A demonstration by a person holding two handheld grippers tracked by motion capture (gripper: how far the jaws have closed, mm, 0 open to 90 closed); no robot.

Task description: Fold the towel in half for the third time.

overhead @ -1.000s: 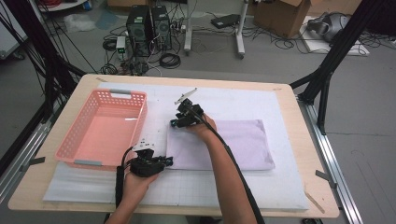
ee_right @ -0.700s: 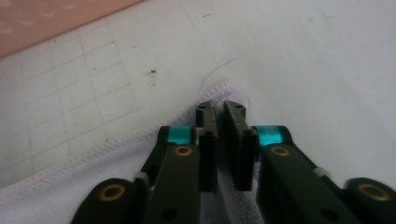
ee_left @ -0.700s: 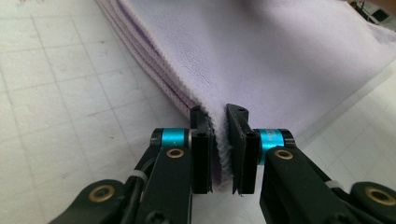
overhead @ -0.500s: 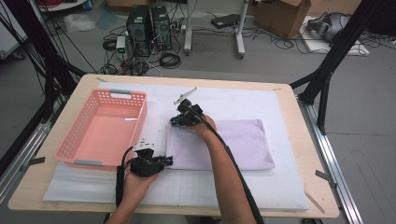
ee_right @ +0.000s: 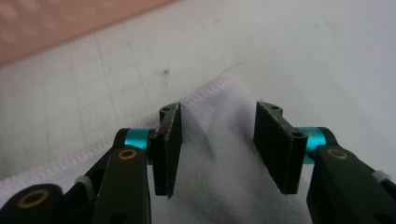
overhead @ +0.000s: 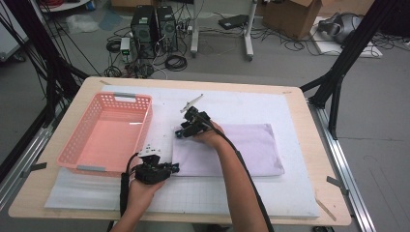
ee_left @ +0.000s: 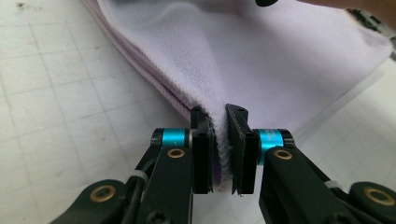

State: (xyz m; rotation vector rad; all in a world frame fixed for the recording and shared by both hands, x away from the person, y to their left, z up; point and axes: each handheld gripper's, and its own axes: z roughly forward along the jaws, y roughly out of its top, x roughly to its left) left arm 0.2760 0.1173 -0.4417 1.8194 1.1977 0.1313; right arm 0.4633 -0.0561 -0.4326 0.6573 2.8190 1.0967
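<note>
A folded pale lilac towel [overhead: 241,147] lies flat on the white mat [overhead: 290,193]. My left gripper [overhead: 169,167] is at its near left corner, shut on the folded edge of the towel [ee_left: 243,60], which is pinched between the jaws; that gripper [ee_left: 221,140] holds several layers. My right gripper [overhead: 183,130] is at the far left corner, open, its jaws standing either side of a raised bit of the towel [ee_right: 215,163]. That gripper [ee_right: 218,140] has cloth between its pads but does not clamp it.
A pink plastic basket [overhead: 80,145] stands on the left of the mat, close to both grippers. A thin white stick [overhead: 192,102] lies just beyond the right gripper. The table's wooden edge [overhead: 333,159] runs along the right.
Both hands stay at the towel's left corners; no clear movement between the frames.
</note>
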